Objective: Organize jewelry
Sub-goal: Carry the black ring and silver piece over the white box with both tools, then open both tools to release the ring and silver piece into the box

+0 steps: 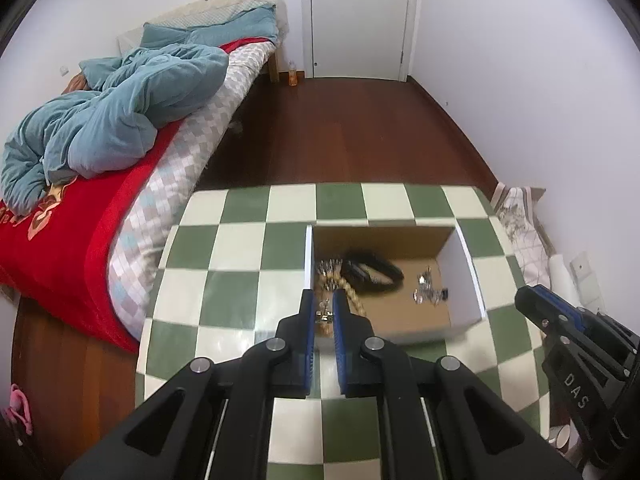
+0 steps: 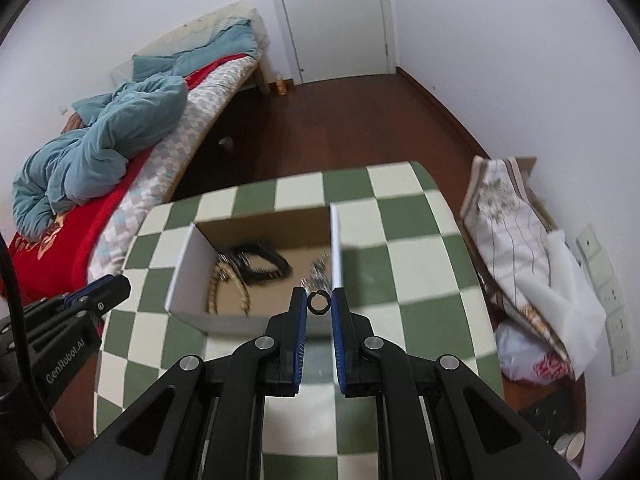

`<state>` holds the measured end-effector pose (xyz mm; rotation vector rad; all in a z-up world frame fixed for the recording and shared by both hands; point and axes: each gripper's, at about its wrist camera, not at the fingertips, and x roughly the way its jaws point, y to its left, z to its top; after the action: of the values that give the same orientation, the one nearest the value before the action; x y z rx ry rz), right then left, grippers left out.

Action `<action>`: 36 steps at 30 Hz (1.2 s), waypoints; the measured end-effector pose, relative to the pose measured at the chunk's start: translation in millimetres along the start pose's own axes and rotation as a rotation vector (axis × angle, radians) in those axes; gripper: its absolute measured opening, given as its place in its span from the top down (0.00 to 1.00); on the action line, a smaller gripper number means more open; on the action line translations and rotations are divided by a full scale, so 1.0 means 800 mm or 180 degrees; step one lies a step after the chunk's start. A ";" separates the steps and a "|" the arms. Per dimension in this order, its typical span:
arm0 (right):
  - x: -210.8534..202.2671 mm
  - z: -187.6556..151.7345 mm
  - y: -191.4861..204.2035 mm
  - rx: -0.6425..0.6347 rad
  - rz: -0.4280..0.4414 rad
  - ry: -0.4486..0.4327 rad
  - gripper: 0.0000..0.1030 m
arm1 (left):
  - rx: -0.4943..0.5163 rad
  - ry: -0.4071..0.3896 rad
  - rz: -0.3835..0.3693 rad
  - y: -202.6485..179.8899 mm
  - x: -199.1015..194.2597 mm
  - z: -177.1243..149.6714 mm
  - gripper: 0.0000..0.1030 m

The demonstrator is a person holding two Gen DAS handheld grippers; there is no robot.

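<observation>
- Fingers first: the right gripper (image 2: 319, 304) pinches a small black ring (image 2: 318, 303) between its blue pads, the ring standing upright with its hole facing the camera; the left gripper (image 1: 324, 314) is pressed nearly together on a small gold-coloured piece (image 1: 325, 316), though I cannot tell what kind of piece it is.
- Both pairs of fingers hang above the tabletop (image 1: 240, 280), with its green-and-white checks, right over the near edge of the open cardboard box (image 1: 472, 280).
- Step in hand, as I judge it: two pieces are being lifted out of the box's jumble so they can be sorted.
- Inside the box lie a black band (image 1: 372, 274) towards the back, a beaded tan strand (image 1: 352, 296) at the left wall just beyond the left fingers, and a cluster of small silver pieces (image 1: 428, 292) towards the right.
- Next move probably calls for carrying each piece clear of the box walls and setting it down in its own place, with the grip kept firm, since the ring is thin and could slip.
- No separate tray or holder for sorted pieces is visible in either view.
</observation>
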<state>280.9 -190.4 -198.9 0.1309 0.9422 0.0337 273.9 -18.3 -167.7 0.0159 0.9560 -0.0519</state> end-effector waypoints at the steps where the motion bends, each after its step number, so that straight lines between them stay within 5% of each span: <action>1: 0.002 0.009 0.005 -0.0038 0.0002 -0.0010 0.87 | -0.0001 -0.0011 -0.0001 0.001 0.001 0.005 0.94; 15: 0.087 0.049 0.019 -0.0142 0.0213 0.0394 0.87 | -0.0067 0.0502 -0.0266 0.008 0.089 0.040 0.94; 26: 0.110 0.048 0.012 -0.0176 0.0031 0.0535 0.84 | -0.0069 0.0482 -0.0191 0.002 0.091 0.038 0.89; 27: 0.107 0.048 0.011 -0.0167 0.0011 0.0524 0.74 | -0.0091 0.0461 -0.0132 0.004 0.088 0.039 0.86; 28: 0.104 0.048 0.009 -0.0154 -0.0016 0.0498 0.57 | -0.0105 0.0440 -0.0078 0.006 0.086 0.040 0.69; 29: 0.100 0.048 0.008 -0.0152 -0.0064 0.0471 0.50 | -0.0105 0.0408 0.0010 0.007 0.081 0.042 0.36; 30: 0.096 0.049 0.008 -0.0153 -0.0094 0.0456 0.37 | -0.0110 0.0380 0.0077 0.009 0.078 0.043 0.20; 31: 0.091 0.049 0.007 -0.0150 -0.0120 0.0428 0.35 | -0.0126 0.0324 0.0099 0.012 0.072 0.044 0.06; 33: 0.082 0.049 0.007 -0.0176 -0.0198 0.0400 0.35 | -0.0146 0.0283 0.0125 0.017 0.065 0.045 0.06; 36: 0.070 0.050 0.005 -0.0185 -0.0327 0.0368 0.10 | -0.0131 0.0270 0.0244 0.020 0.058 0.044 0.02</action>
<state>346.5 -185.4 -220.3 0.0268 1.0614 -0.0267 330.6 -5.3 -185.6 0.0169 1.0403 0.0394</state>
